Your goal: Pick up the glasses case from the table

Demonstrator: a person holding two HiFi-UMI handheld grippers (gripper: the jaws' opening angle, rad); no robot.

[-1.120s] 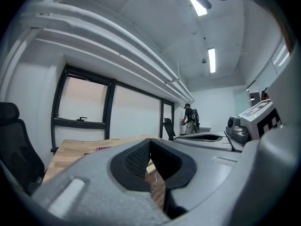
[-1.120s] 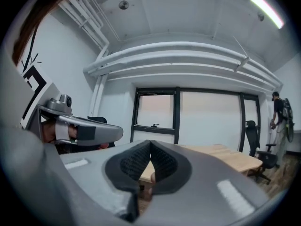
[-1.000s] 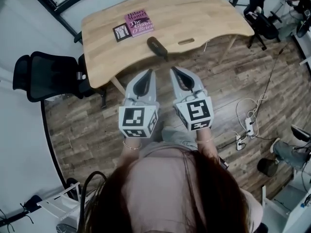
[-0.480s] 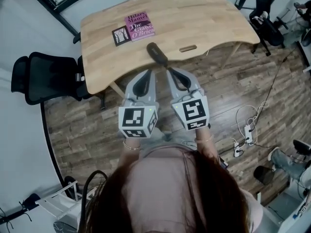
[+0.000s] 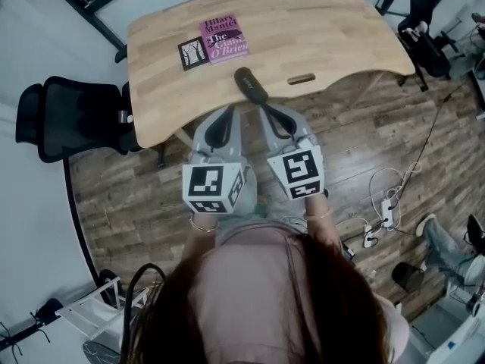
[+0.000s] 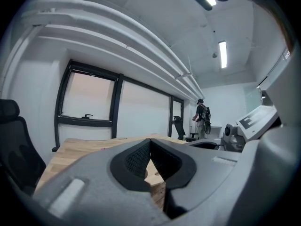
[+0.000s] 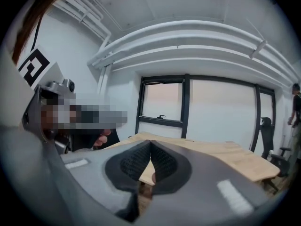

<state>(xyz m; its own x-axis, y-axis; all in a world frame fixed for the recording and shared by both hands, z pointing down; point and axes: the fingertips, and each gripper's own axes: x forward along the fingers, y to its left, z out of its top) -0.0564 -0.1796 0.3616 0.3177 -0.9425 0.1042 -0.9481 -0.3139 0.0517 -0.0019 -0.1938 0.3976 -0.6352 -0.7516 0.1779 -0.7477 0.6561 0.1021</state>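
Glasses case [image 5: 250,87], dark, lies diag. near the 6 o'clock edge of the wooden table [image 5: 326,29]. Black office chair [image 5: 64,120] stands on the floor at the table's 8 o'clock. L gripper [image 5: 227,112] and R gripper [image 5: 267,112] sit side by side at the case's 6 o'clock, near it, tips at the table edge. Both have jaws fully together w/ nothing btwn them. Pink book [image 5: 223,38] lies at the case's 11 o'clock, w/ a black-and-white marker card [image 5: 192,53] touching its 8 o'clock side.
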